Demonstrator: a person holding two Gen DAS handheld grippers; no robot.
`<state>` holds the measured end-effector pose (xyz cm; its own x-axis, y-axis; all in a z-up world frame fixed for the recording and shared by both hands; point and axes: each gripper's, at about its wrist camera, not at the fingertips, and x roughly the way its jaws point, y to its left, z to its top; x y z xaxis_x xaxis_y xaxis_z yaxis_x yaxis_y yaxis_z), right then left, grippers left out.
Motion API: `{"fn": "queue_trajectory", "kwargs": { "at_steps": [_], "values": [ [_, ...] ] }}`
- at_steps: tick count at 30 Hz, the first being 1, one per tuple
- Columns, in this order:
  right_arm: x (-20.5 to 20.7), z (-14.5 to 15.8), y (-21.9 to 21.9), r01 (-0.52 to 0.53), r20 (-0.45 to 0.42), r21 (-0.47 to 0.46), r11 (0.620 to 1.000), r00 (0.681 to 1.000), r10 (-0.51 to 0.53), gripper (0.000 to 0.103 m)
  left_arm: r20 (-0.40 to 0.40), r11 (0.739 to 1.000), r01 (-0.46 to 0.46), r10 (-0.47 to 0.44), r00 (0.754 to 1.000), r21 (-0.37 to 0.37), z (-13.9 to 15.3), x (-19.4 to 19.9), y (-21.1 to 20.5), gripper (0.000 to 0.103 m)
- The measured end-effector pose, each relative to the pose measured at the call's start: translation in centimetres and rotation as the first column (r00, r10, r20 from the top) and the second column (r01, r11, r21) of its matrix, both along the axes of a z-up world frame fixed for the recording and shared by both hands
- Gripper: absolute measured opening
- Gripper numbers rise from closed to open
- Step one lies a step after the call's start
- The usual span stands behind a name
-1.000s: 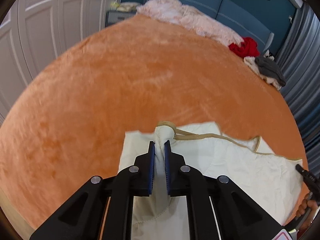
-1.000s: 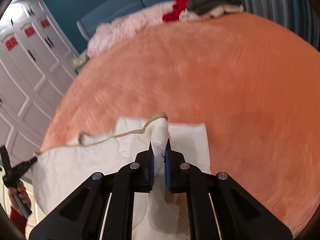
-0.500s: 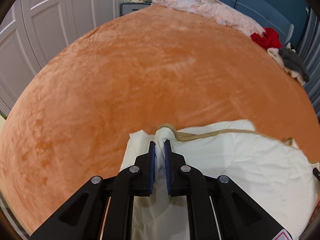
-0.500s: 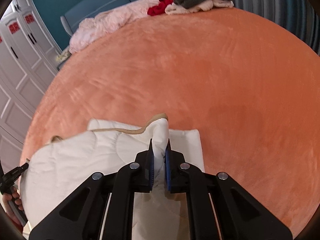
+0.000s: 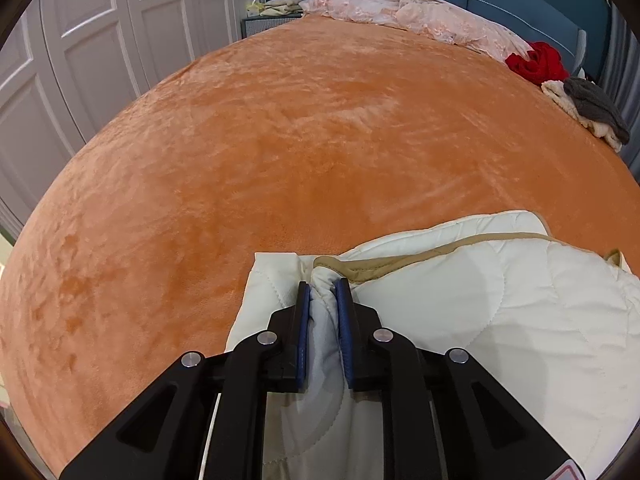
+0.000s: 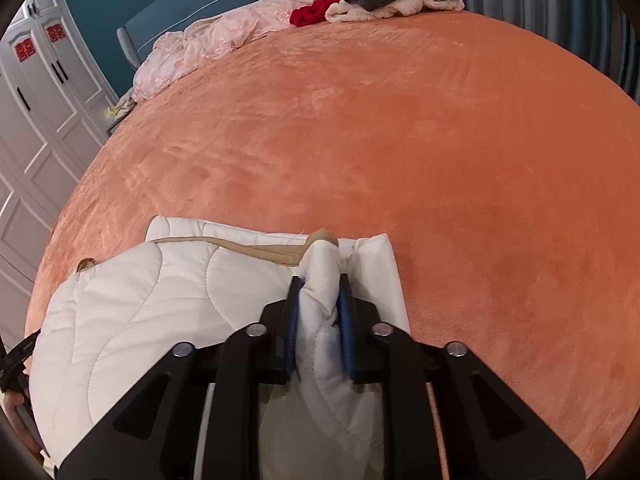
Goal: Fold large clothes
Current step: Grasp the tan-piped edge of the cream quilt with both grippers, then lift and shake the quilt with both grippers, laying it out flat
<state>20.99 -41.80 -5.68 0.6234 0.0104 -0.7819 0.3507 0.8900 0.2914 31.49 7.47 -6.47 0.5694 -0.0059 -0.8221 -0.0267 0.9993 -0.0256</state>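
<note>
A white quilted blanket with tan edging [image 5: 480,300] lies folded on the orange bed cover [image 5: 280,140]. My left gripper [image 5: 323,292] is shut on the blanket's near left corner, with fabric bunched between the blue pads. My right gripper [image 6: 320,292] is shut on the opposite corner of the same blanket [image 6: 160,300]. The top layer rests over a lower layer whose edge shows beyond it. The tan edging [image 6: 256,250] runs between the two held corners.
A pink lace cloth [image 5: 400,12] lies at the bed's far end with a red garment [image 5: 536,62] and a grey and cream pile [image 5: 592,108]. White wardrobe doors [image 5: 100,40] stand left. Grey curtains [image 6: 560,12] hang right. The left gripper's handle [image 6: 16,356] shows at the edge.
Both grippers have carried the blanket's edge forward and down onto the lower layer. The raised, stretched fabric now lies rounded and flat on the bed. Both grips have stayed shut.
</note>
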Motion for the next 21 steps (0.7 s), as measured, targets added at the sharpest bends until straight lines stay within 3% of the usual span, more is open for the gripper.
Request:
{"fn": "queue_trajectory", "kwargs": {
  "at_steps": [1, 3, 4, 5, 6, 8, 11, 13, 15, 16, 18, 21],
  "values": [
    [-0.1, 0.2, -0.2, 0.004, -0.003, 0.010, 1.000, 1.000, -0.004, 0.022, -0.005, 1.000, 0.000, 0.000, 1.000, -0.004, 0.2, 0.0, 0.1, 0.017],
    [-0.3, 1.0, -0.7, 0.028, -0.011, 0.013, 1.000, 1.000, -0.028, 0.042, -0.012, 1.000, -0.005, 0.005, 1.000, -0.003, 1.4, -0.3, 0.5, 0.022],
    [-1.0, 2.0, -1.0, 0.058, -0.001, 0.005, 0.998, 0.998, -0.058, 0.049, -0.008, 1.000, -0.015, 0.015, 1.000, 0.008, 2.2, -0.6, 0.7, 0.034],
    [-1.7, 3.0, -1.2, 0.085, 0.017, -0.013, 0.996, 0.996, -0.085, 0.059, 0.000, 0.999, -0.029, 0.029, 1.000, 0.021, 2.9, -1.0, 0.9, 0.055],
    [-2.4, 3.9, -1.1, 0.097, 0.035, -0.036, 0.995, 0.995, -0.096, 0.061, 0.028, 0.998, -0.051, 0.051, 0.998, 0.027, 4.2, -1.7, 1.4, 0.063],
    [-3.5, 6.3, -0.4, 0.075, 0.084, -0.096, 0.993, 0.994, -0.067, 0.061, 0.103, 0.999, -0.038, 0.040, 0.994, -0.018, 6.6, -3.2, 2.2, 0.066],
    [-3.7, 9.0, 2.7, -0.025, 0.134, -0.123, 0.992, 0.990, 0.041, 0.061, 0.145, 0.998, 0.022, -0.012, 0.989, -0.066, 9.7, -4.3, 1.2, 0.066],
    [-2.4, 9.7, 6.0, -0.137, 0.134, -0.106, 0.985, 0.979, 0.151, 0.053, 0.150, 0.993, 0.077, -0.063, 0.987, -0.090, 10.6, -4.6, -0.8, 0.066],
    [-1.1, 9.4, 9.3, -0.248, 0.117, -0.077, 0.966, 0.960, 0.255, 0.027, 0.150, 0.983, 0.145, -0.128, 0.980, -0.110, 10.9, -4.8, -3.8, 0.066],
    [-0.2, 9.0, 11.2, -0.302, 0.100, -0.059, 0.952, 0.947, 0.306, 0.021, 0.140, 0.974, 0.186, -0.168, 0.976, -0.127, 10.7, -4.9, -5.5, 0.065],
    [1.0, 8.1, 13.9, -0.365, 0.078, -0.051, 0.929, 0.926, 0.368, 0.009, 0.097, 0.955, 0.254, -0.241, 0.966, -0.151, 9.4, -4.9, -8.7, 0.053],
    [2.6, 6.3, 16.5, -0.411, 0.027, -0.052, 0.910, 0.911, 0.412, 0.009, 0.016, 0.942, 0.308, -0.309, 0.951, -0.133, 6.5, -4.5, -12.6, 0.018]
  ]
}}
